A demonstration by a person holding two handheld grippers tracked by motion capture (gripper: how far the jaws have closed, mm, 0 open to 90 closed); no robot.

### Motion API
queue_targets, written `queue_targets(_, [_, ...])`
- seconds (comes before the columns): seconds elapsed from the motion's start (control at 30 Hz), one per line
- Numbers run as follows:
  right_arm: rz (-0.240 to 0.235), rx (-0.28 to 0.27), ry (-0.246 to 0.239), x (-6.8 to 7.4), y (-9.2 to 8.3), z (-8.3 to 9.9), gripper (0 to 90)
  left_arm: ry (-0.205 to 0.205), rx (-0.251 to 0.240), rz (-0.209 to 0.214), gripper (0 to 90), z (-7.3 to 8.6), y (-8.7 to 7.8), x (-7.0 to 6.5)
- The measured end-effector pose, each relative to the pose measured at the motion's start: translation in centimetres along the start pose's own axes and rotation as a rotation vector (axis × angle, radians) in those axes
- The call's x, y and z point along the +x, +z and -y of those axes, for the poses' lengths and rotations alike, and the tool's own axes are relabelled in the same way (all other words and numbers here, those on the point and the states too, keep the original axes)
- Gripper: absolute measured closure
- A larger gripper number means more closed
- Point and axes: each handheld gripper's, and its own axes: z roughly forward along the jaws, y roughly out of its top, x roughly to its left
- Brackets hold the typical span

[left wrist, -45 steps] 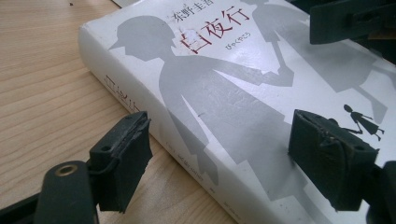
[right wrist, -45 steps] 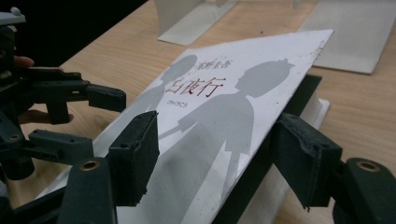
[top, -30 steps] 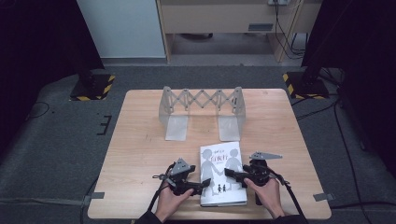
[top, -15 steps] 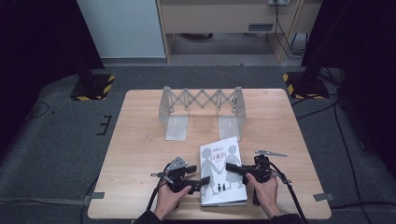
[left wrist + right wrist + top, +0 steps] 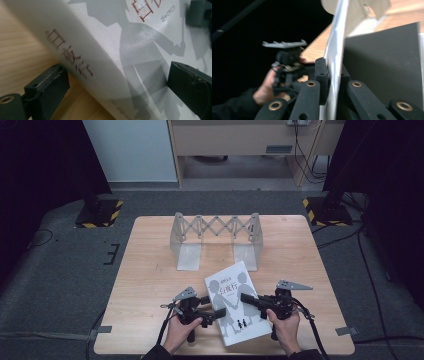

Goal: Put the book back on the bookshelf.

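Book (image 5: 235, 302) at the tabletop's near edge: my right gripper (image 5: 249, 299) has just clamped its cover, left gripper (image 5: 212, 315) gapes around the spine, gripless. Next, lift toward the rack (image 5: 216, 237).

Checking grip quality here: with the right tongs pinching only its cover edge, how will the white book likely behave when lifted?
The book probably sags: the right tongs pinch just the thin cover, which looks bendy. Its glossy jacket shows glare, so it may slip. The left tongs straddle the spine with pads apart, giving little support so far.
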Motion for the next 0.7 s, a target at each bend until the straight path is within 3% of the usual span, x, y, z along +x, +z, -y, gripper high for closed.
queue_targets(0.1, [-0.028, 0.002, -0.021, 0.2, -0.1, -0.2, 85.6, -0.034, 0.031, 0.033, 0.0, 0.3, 0.4, 0.2])
queue_targets(0.3, [-0.005, 0.017, 0.014, -0.8, 0.2, -0.1, 84.7, -0.077, 0.04, 0.042, 0.6, 0.6, 0.8, 0.8])
queue_targets(0.43, [0.038, 0.025, -0.005, -1.3, 0.7, 0.1, 82.2, -0.153, 0.091, 0.048, 0.7, 0.7, 1.1, 1.3])
queue_targets(0.5, [0.047, 0.03, 0.009, -1.6, 0.8, 0.2, 80.9, -0.148, 0.094, 0.039, 1.4, 0.7, 1.1, 1.2])
queue_targets(0.67, [0.088, 0.055, -0.053, -1.9, 0.7, 0.3, 72.9, -0.15, 0.093, 0.035, 2.9, 0.7, 1.2, 1.3])
queue_targets(0.7, [0.122, 0.064, -0.115, -2.0, 0.7, 0.4, 66.6, -0.158, 0.089, 0.031, 3.4, 0.7, 1.2, 1.2])
